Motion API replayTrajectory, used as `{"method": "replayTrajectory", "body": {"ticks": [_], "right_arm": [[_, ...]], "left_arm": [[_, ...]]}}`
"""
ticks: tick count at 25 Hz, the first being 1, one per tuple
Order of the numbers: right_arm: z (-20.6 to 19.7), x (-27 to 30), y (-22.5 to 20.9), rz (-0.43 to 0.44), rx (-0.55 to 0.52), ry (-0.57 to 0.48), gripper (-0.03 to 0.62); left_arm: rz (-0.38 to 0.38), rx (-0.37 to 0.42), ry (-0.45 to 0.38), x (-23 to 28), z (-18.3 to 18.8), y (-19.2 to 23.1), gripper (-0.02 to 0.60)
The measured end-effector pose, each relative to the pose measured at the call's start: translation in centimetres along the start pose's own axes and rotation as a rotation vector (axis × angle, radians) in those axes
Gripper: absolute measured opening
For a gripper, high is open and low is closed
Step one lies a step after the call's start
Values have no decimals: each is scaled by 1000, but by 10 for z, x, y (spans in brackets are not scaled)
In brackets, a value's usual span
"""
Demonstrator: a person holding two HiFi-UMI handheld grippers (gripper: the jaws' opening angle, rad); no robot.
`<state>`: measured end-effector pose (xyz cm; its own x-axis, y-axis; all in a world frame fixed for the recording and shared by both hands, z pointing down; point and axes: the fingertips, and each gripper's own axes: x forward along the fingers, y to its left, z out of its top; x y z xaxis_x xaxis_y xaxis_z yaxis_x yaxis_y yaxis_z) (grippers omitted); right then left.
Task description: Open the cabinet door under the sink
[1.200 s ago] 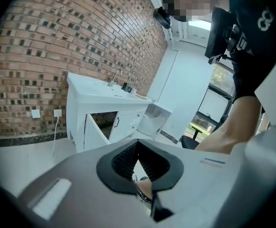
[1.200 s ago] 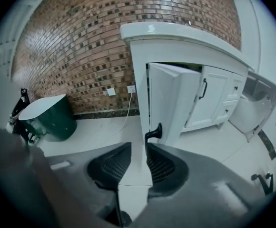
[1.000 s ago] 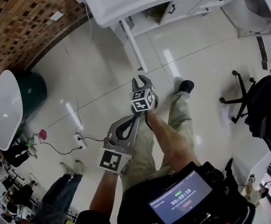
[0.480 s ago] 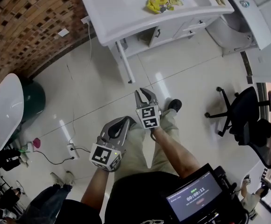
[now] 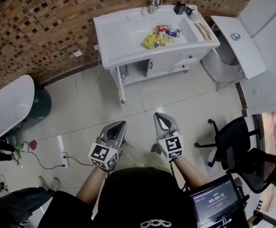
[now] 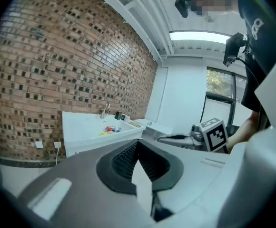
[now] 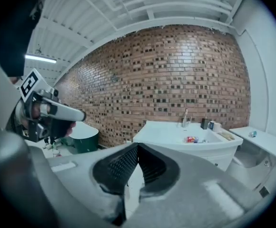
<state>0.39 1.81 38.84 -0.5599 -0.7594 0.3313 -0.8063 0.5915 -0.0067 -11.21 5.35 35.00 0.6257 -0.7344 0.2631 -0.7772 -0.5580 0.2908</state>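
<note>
The white sink vanity stands against the brick wall, far ahead of both grippers. Its cabinet door with a dark handle looks closed, beside an open niche on the left and small drawers on the right. My left gripper and right gripper hover side by side over the floor, both pointing toward the vanity. Each is shut with nothing between its jaws. The vanity shows in the right gripper view past my shut right gripper. It also appears past the left gripper as the sink.
Colourful packets lie in the basin, with a faucet and cups behind. A white-topped green bin is at left, an office chair at right, a power strip on the floor.
Both grippers have risen and now sit side by side. The right gripper's jaws have gone from open to shut. The head view has swung up, bringing the whole vanity into sight.
</note>
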Motion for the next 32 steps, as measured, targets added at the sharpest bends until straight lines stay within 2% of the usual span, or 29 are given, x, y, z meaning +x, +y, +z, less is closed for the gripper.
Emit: {"method": "replayTrajectory", "body": {"ticks": [5,9,12,16,22,26,32], "right_arm": [[33,-92,-25,75,-29,-63,-8],[44,-151,-40,96,-46,-95,-8],[53,-182,-42,99,-49,-136,-8],[46,-208,-34,121,-21,-130,-8],[55,-210,-2,162,-7,-161,-8],[61,-198,12,151,28,-144,-8],[75,-179,36,168,1,-172,-9]], "left_arm": [[55,-6,-71,20,21,-73,17],[52,14,-98,29,29,-129,17],[46,30,-104,27,28,-157,17],[50,29,-101,14,22,-182,17],[47,37,-106,-7,16,-186,17],[43,29,-116,-21,18,-171,17],[40,25,-125,-34,19,-147,17]]}}
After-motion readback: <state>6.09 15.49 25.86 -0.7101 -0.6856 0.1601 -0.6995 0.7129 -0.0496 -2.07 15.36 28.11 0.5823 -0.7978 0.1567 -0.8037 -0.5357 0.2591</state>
